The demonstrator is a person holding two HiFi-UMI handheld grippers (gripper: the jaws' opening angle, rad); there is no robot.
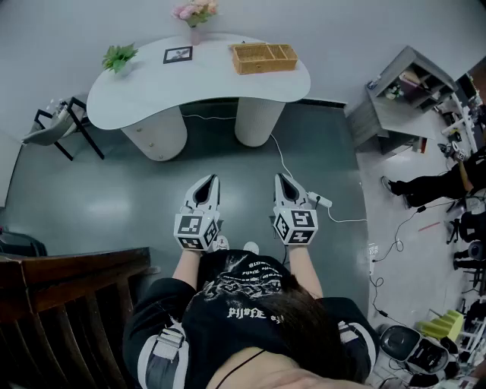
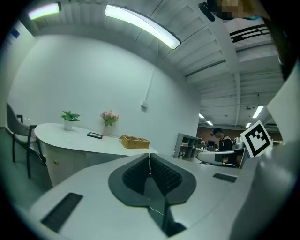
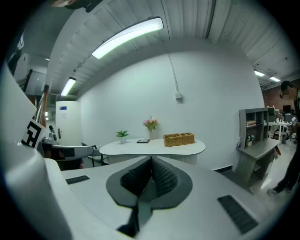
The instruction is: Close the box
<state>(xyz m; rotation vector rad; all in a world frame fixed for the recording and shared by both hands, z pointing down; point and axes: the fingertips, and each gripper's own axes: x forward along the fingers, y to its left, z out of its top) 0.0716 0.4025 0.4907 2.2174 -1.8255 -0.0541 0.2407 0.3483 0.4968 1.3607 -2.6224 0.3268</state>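
Well short of the white surface (image 1: 152, 91) bearing a wicker box (image 1: 263, 57), left gripper (image 1: 212, 180) and right gripper (image 1: 280, 178) hover over grey floor (image 1: 99, 197), jaws clenched on nothing.

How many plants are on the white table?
2. A small green plant sits at the white table's left end; pink flowers stand at its back edge. None looks hidden.
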